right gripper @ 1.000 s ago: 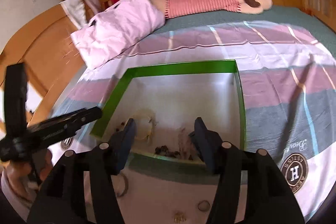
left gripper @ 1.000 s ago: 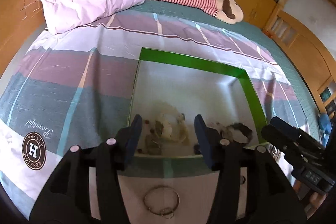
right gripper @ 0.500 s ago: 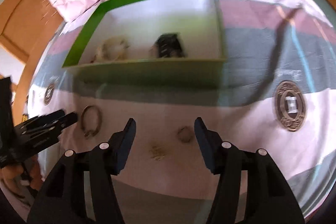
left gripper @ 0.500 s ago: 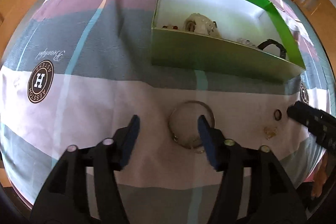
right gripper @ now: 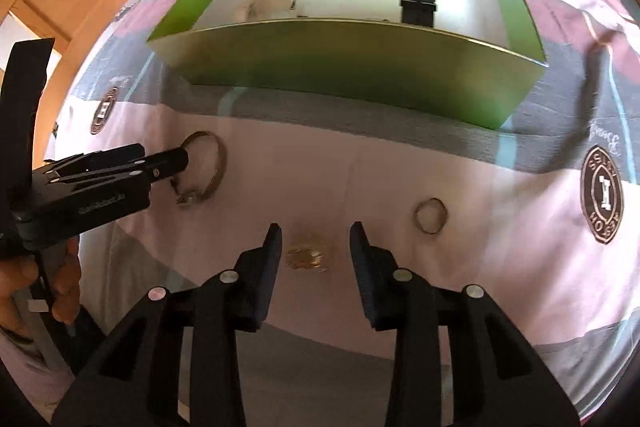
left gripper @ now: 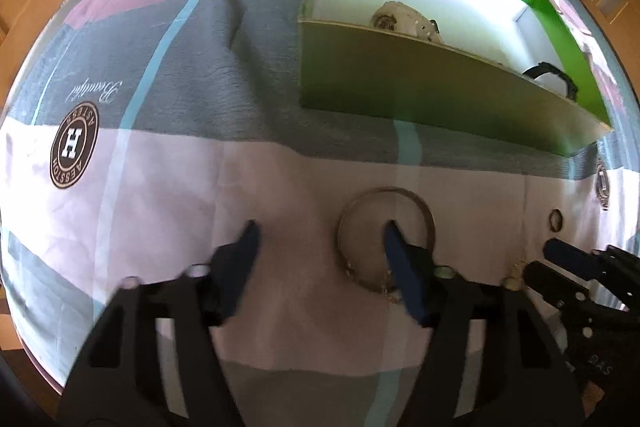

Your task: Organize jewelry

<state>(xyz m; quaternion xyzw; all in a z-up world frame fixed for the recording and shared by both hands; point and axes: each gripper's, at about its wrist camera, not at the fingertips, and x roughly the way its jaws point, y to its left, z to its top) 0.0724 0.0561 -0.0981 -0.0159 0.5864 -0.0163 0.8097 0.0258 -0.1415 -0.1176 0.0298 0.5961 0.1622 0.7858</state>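
Left gripper (left gripper: 320,233) wide apart, one finger inside the bangle (left gripper: 424,215). Right gripper (right gripper: 314,229) apart around gold bits (right gripper: 306,257), near bangle.

— What's carrying everything here?

— A bed (right gripper: 280,187), its striped sheet showing round logo badges. A green box (right gripper: 360,67) is sitting on it toward the pillow end.

— And nearer the foot edge?

— A silver bangle (right gripper: 208,171) is lying on the pale band, well apart from a small ring (right gripper: 431,215), with a little gold cluster (right gripper: 306,255) lying between them.
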